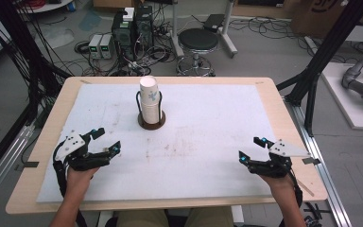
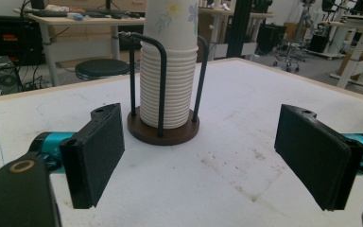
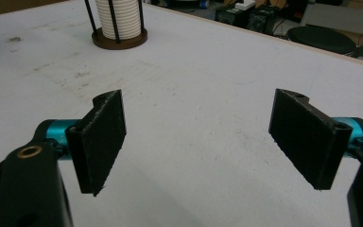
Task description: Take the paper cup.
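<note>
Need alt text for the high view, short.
A stack of paper cups stands in a wire holder near the far middle of a white-covered table. A person's hands hold the left gripper and the right gripper, both open, at the near corners, apart from the cups.

One stack of paper cups [image 1: 149, 98], one wire holder [image 1: 151, 120], two grippers [image 1: 103, 142] [image 1: 250, 149], one table [image 1: 52, 120].

Lab: floor cables [image 1: 123, 66], power supplies [image 1: 100, 45]
</note>
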{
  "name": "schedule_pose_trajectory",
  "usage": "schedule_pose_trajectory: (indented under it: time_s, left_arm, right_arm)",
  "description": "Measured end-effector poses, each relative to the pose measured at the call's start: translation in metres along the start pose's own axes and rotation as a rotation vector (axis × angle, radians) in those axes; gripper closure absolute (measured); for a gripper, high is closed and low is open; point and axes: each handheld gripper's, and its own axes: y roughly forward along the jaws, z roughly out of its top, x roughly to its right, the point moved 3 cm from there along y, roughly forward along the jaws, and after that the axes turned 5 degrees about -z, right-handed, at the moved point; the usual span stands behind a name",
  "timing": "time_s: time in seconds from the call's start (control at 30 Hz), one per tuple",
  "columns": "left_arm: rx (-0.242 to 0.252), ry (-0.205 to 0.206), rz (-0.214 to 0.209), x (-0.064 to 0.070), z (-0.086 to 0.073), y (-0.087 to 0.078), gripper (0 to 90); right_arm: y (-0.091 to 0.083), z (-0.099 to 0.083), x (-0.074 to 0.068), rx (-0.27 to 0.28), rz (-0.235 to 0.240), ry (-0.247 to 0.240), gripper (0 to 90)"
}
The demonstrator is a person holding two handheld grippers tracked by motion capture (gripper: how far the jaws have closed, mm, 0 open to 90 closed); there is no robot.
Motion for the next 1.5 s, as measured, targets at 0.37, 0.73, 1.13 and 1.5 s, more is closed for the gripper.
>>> schedule_pose_trajectory:
  time_s: [0.37, 0.73, 1.13, 1.5]
  left_arm:
    - [-0.005, -0.003, -0.009, 0.0, 0.0, 0.003, 16.4]
    - [-0.002, -0.021, -0.049, 0.003, 0.009, 0.016, 16.0]
    - [0.011, -0.008, -0.063, 0.0, 0.029, 0.022, 16.0]
    - [0.004, 0.005, -0.09, -0.002, 0.051, 0.034, 16.0]
  right_arm:
    - [-0.001, -0.001, 0.0, -0.004, 0.002, 0.002, 20.0]
    - [0.0, -0.002, 0.0, -0.008, 0.009, 0.008, 19.9]
    - [-0.003, 0.001, -0.003, -0.003, 0.011, 0.005, 19.9]
    - [-0.003, 0.003, -0.005, -0.009, 0.019, 0.004, 20.0]
